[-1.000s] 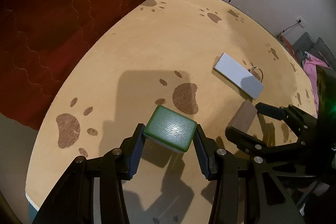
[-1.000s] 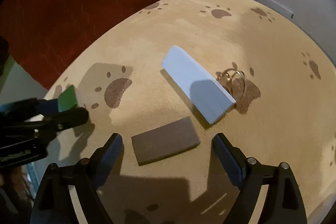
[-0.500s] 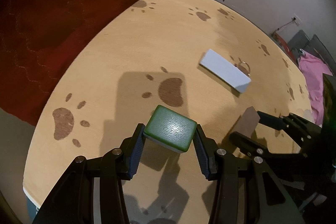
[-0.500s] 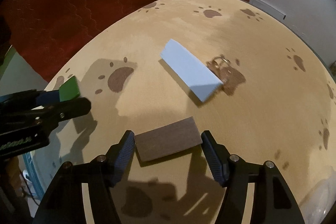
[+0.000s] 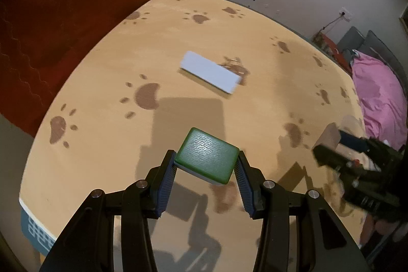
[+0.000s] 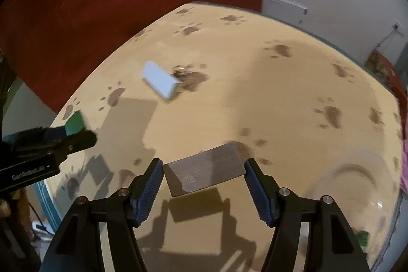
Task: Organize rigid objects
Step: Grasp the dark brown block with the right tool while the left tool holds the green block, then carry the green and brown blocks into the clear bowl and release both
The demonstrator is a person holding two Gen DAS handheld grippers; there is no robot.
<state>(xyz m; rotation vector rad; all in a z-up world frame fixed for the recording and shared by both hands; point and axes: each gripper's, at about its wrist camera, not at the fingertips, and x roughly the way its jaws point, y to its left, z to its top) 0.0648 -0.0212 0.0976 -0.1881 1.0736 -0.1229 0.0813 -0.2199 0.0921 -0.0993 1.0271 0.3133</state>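
Left tongs (image 5: 206,163): the jaws are closed partway onto a green tile (image 5: 207,154), one ribbed blue pad against each short side. The tile is clear of the table (image 5: 102,93) and casts a shadow on it below the jaws. Its patterned green face is up, and a pale underside shows along the near edge. In the right wrist view the same tongs (image 6: 76,130) appear at the far left, with the tile (image 6: 75,122) projecting past the tips.

Ahead of the left tongs, well apart, a white block (image 5: 210,72) lies flat on the table. A metal ring (image 5: 233,62) lies just beside its far long edge; blur hides whether they touch.

Right tongs (image 6: 204,170): the jaws are set wide, closed onto a brown slab (image 6: 205,168) gripped by its two short ends. The slab is lifted, with its shadow on the table (image 6: 280,98) beneath. In the left wrist view these tongs (image 5: 329,140) show blurred at the right, with the slab (image 5: 330,135) at the tips.

Right of the right tongs, near, a clear bowl (image 6: 357,185) stands on the table.
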